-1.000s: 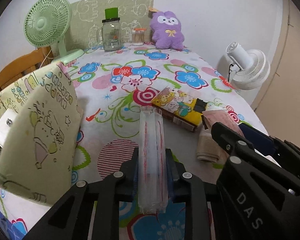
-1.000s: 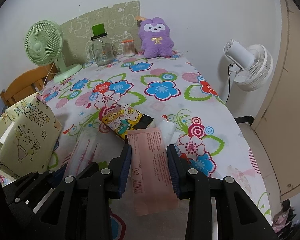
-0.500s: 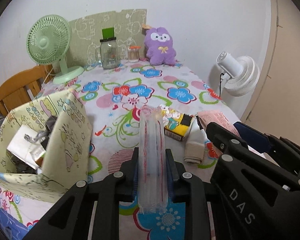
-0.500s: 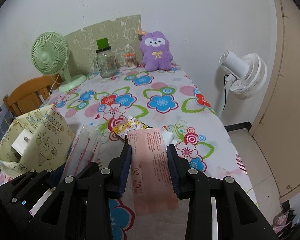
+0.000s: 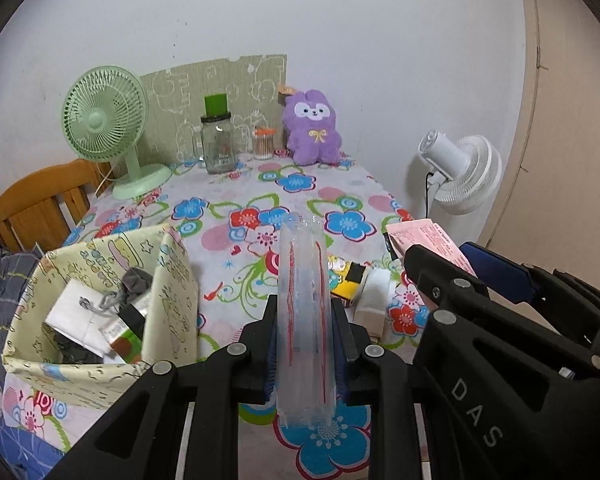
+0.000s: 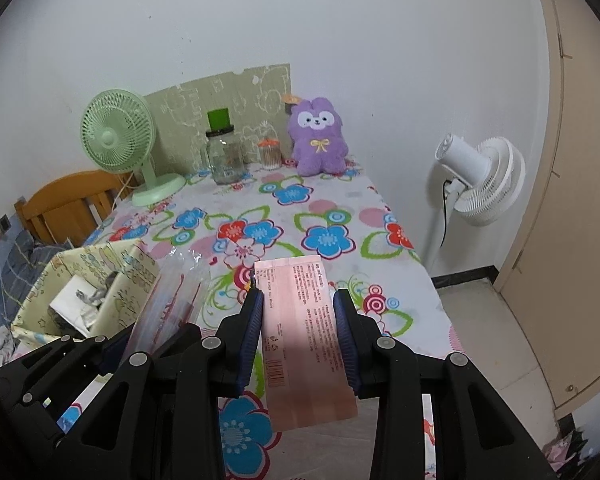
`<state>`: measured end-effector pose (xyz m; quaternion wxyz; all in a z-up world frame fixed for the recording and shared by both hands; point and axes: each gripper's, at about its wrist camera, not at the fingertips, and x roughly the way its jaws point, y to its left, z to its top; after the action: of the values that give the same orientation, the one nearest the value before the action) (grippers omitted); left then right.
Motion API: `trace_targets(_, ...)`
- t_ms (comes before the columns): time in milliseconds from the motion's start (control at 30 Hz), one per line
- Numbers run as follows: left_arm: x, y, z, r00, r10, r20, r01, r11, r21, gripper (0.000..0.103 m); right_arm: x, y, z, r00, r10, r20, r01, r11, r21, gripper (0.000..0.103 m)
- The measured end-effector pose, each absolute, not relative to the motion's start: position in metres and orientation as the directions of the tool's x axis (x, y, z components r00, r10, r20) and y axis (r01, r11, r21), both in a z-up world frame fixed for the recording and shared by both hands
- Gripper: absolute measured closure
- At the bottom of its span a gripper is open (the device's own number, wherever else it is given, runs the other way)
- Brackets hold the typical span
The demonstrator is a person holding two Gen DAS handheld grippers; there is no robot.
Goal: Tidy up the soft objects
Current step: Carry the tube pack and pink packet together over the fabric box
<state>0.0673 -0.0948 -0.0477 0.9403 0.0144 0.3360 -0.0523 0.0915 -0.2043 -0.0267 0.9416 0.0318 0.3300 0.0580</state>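
My left gripper (image 5: pixel 305 322) is shut on a clear plastic pack with red print (image 5: pixel 305 300) and holds it above the flowered table. My right gripper (image 6: pixel 298 320) is shut on a flat pink pack (image 6: pixel 300 320), also held above the table; this pack shows in the left wrist view (image 5: pixel 424 236) too. A yellow fabric storage box (image 5: pixel 172 280) with papers and a grey cloth inside stands at the left, and it shows in the right wrist view (image 6: pixel 116 280). A yellow snack pack (image 5: pixel 346 280) and a folded beige cloth (image 5: pixel 374 300) lie on the table below the grippers.
A green desk fan (image 5: pixel 104 120), a glass jar with a green lid (image 5: pixel 218 140), a small swab jar (image 5: pixel 264 144) and a purple plush toy (image 5: pixel 312 128) stand at the table's far end. A white floor fan (image 6: pixel 480 176) stands right of the table. A wooden chair (image 5: pixel 40 204) is at the left.
Both grippers have risen and pulled back from the table with their packs. The storage box's inside has come into view, and the snack pack and cloth now lie farther below.
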Motion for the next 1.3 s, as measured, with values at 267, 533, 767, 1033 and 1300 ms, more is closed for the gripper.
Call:
trace_targets(267, 0.059, -0.089, -0.029, 0.790, -0.091, -0.606, 0.115, 0.993, 0.000, 0.082, 0.084, -0.198, -0.006, 0.791, 0.136, -0.597, -0.096, 0.991, 0.098, 0.064)
trace_targets(533, 0.055, -0.081, -0.017, 0.804, -0.093, -0.587, 0.122, 0.992, 0.010, 0.082, 0.081, -0.189, 0.007, 0.802, 0.133, -0.582, -0.094, 0.991, 0.097, 0.064)
trace_targets(767, 0.055, -0.066, -0.008, 0.812, -0.092, -0.576, 0.120, 0.993, 0.010, 0.081, 0.081, -0.176, 0.016, 0.811, 0.138, -0.569, -0.107, 0.990, 0.088, 0.064)
trace_targets(1033, 0.058, -0.047, -0.004, 0.819, -0.079, -0.568, 0.105, 0.994, 0.014, 0.081, 0.086, -0.156, 0.023, 0.809, 0.164, -0.564, -0.137, 0.986, 0.089, 0.064)
trace_targets(1300, 0.064, -0.024, -0.001, 0.826, -0.054, -0.561, 0.074, 0.997, 0.013, 0.081, 0.092, -0.134, 0.025, 0.812, 0.186, -0.554, -0.161, 0.983, 0.094, 0.064)
